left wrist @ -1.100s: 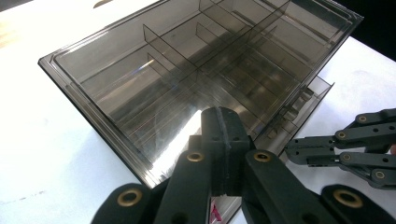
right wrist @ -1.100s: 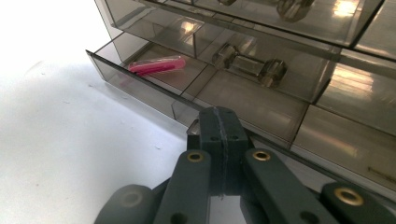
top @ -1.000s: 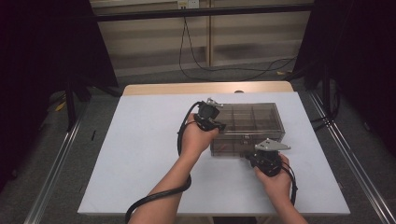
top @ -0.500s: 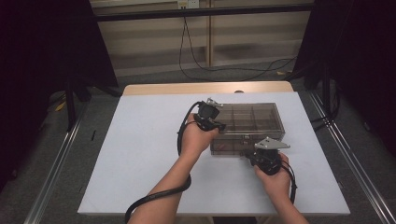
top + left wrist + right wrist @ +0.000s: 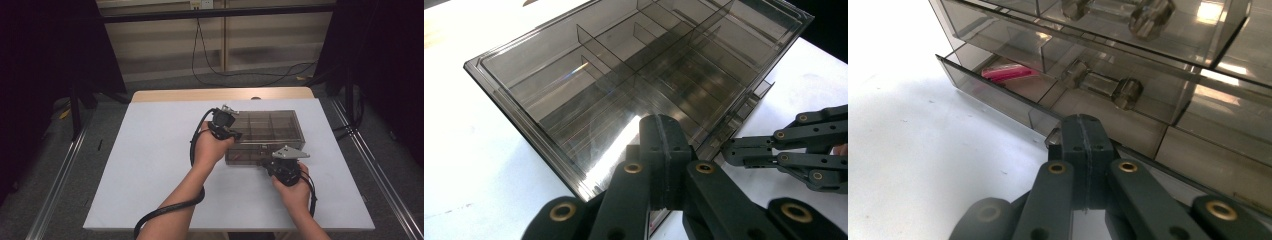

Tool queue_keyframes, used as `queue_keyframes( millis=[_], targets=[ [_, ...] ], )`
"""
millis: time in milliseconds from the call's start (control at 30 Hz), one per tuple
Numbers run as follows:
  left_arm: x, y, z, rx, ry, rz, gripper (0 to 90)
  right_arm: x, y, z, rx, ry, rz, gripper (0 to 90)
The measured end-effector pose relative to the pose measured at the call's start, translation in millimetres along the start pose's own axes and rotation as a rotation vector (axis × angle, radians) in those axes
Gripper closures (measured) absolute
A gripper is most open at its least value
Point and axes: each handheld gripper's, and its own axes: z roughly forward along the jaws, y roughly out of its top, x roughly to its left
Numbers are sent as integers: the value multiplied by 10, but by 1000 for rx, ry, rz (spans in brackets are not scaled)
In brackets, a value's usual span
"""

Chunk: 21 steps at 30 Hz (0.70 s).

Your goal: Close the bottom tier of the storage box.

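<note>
Smoke-tinted transparent plastic drawer cabinet [image 5: 270,131] on the right half of a matte white table [image 5: 150,165]; no legible writing or brand. Thin internal dividers form rectangular compartments beneath a glossy flat top. Left gripper [image 5: 223,126], jaws together, rests on the cabinet's top at its left end. Right gripper [image 5: 1083,131], jaws together, meets the front of the slightly open bottom drawer [image 5: 998,92], which holds 1 pink cylindrical object [image 5: 1007,72]. Drawer knobs are clear and faceted
</note>
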Motion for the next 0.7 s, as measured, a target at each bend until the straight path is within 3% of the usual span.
queue_keyframes(
  millis=[700],
  targets=[
    [-18, 4, 18, -8, -2, -3, 900, -10, 22, 52, -8, -20, -1, 900]
  ],
)
